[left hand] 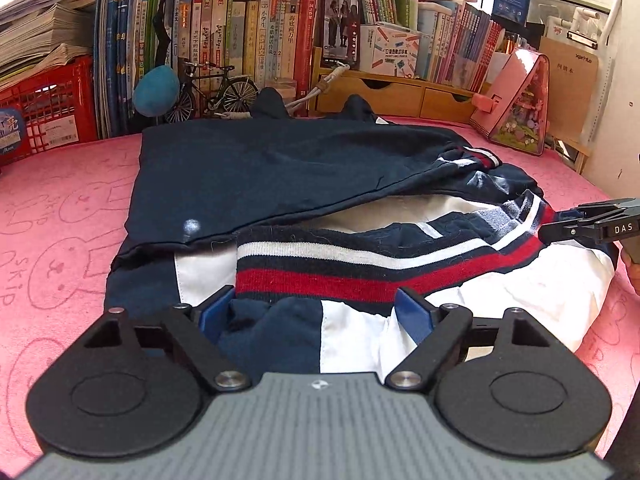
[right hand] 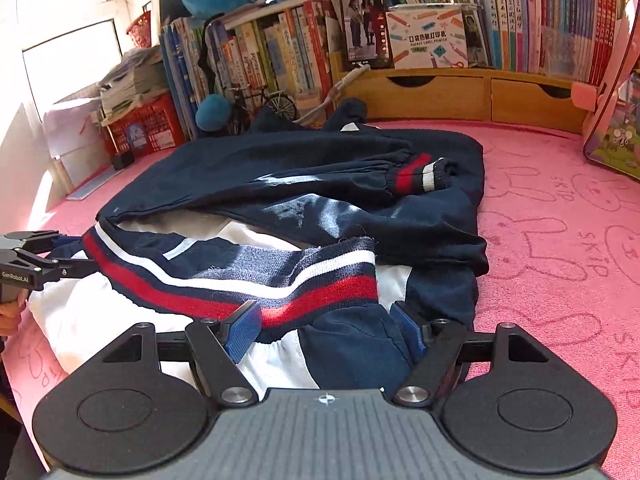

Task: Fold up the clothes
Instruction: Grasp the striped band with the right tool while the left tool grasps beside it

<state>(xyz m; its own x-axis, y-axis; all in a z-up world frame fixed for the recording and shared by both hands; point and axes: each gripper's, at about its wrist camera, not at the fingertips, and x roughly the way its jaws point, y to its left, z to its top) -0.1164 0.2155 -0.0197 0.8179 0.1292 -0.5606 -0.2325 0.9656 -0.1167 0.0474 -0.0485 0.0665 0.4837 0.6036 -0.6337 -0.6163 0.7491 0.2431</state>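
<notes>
Mid-fold: jacket [left hand: 256,176] lay on the pink mat [left hand: 60,220], sleeves across; left gripper [left hand: 316,312] and right gripper [right hand: 328,328] gaped around the striped hem [right hand: 248,284]. Next: clamp hem.

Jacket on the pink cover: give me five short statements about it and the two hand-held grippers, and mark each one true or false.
1. The jacket lies on a pink cover printed with rabbit outlines. True.
2. The left hand-held gripper is shut flat with nothing between its fingers. False: its jaws stand open, with the striped hem at their tips.
3. The right hand-held gripper stands open at the near edge of the jacket. True.
4. The hem band is striped green and yellow. False: it is navy, white and red.
5. A phone with a lit screen leans upright against the books behind the jacket. True.
</notes>
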